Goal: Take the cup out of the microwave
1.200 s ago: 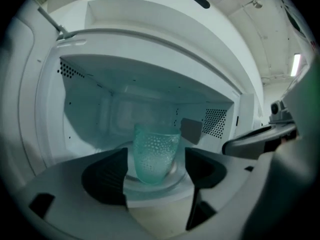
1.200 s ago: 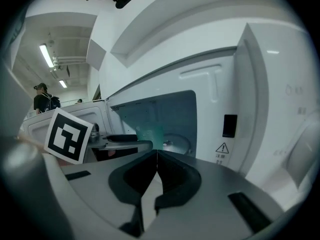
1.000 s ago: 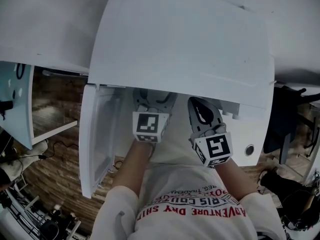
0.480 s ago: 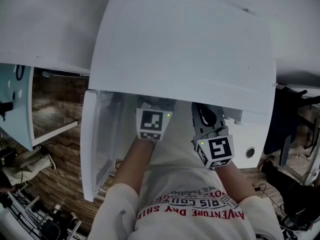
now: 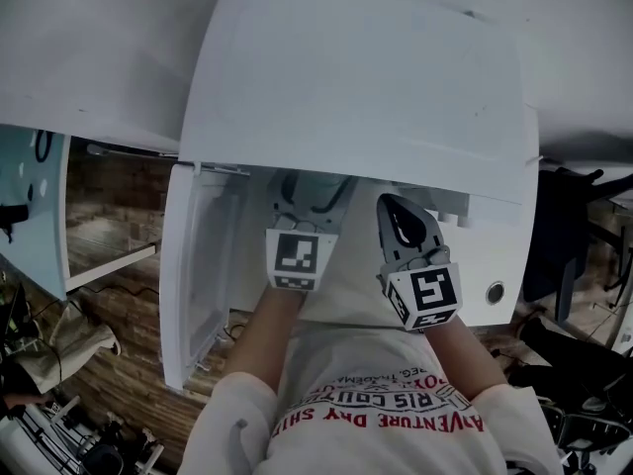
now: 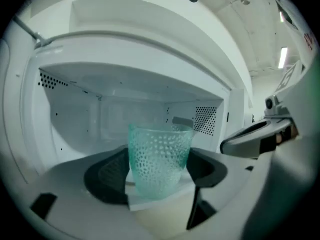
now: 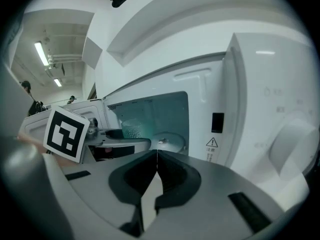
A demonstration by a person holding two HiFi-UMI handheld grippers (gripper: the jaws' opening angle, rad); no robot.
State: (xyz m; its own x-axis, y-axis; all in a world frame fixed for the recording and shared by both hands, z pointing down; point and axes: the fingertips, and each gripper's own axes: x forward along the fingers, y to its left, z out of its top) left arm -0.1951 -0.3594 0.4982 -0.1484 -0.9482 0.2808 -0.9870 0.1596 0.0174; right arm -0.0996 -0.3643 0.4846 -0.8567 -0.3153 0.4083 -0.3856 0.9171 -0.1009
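Inside microwave point(image 6: 75, 119), headroom, closing jaws on cup point(image 6: 159, 159)

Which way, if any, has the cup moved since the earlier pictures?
Yes. In the right gripper view the cup now stands clear to the left of the turntable, which it overlapped before.

On the microwave point(image 7: 250, 109), just right of its cavity opening, a warning triangle point(image 7: 212, 142) with an exclamation mark stands on the front frame. The print under it is too small to read. In front of the microwave, the person's shirt point(image 5: 376, 419) bears upside-down red lettering: "ADVENTURE DRY" is legible, the rest is unclear. The left cube point(image 5: 295, 255) and right cube point(image 5: 427, 293) each carry a square black-and-white coded marker, without letters.
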